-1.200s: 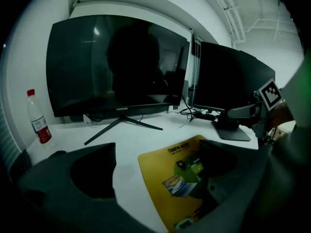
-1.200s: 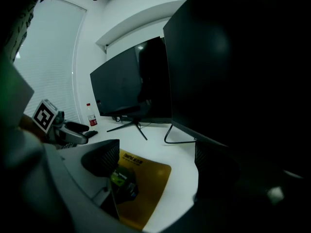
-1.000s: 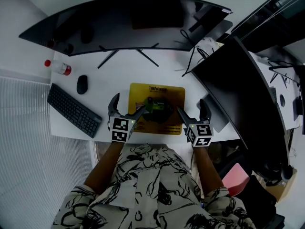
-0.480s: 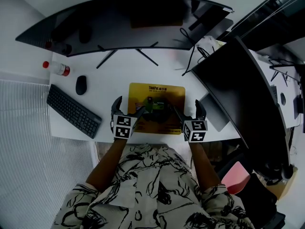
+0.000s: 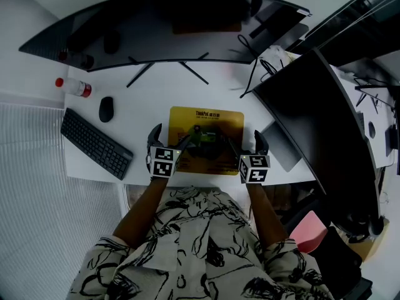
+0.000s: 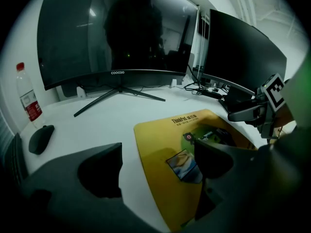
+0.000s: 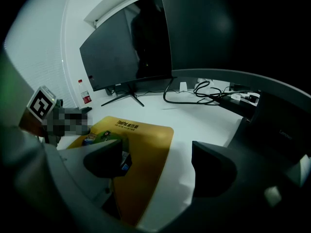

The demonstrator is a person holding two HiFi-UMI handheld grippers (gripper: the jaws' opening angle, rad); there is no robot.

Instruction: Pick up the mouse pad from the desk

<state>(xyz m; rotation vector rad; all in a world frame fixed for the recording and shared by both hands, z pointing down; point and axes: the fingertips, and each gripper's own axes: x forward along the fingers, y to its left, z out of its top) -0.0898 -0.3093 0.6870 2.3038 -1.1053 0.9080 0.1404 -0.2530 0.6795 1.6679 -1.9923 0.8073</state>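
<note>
A yellow mouse pad (image 5: 206, 141) with a green and dark print lies flat on the white desk (image 5: 144, 108), near its front edge. My left gripper (image 5: 170, 136) hangs low over the pad's left edge, open. Its jaws have just been closing a little. In the left gripper view the pad (image 6: 165, 140) lies with its left edge below the gap of that gripper (image 6: 155, 166), untouched. My right gripper (image 5: 244, 141) straddles the pad's right edge, open, its jaws also just closing slightly. The right gripper view shows the pad (image 7: 146, 140) lying below this gripper (image 7: 158, 166).
A wide curved monitor (image 5: 162, 33) stands at the back, a second dark monitor (image 5: 306, 124) at the right. A black keyboard (image 5: 97, 144), a mouse (image 5: 107, 109) and a red-capped bottle (image 5: 74, 87) sit at the left. Cables (image 7: 194, 93) run at the back right.
Both grippers have sunk toward the desk and drawn slightly inward to the pad's two side edges. The pad has not moved.
</note>
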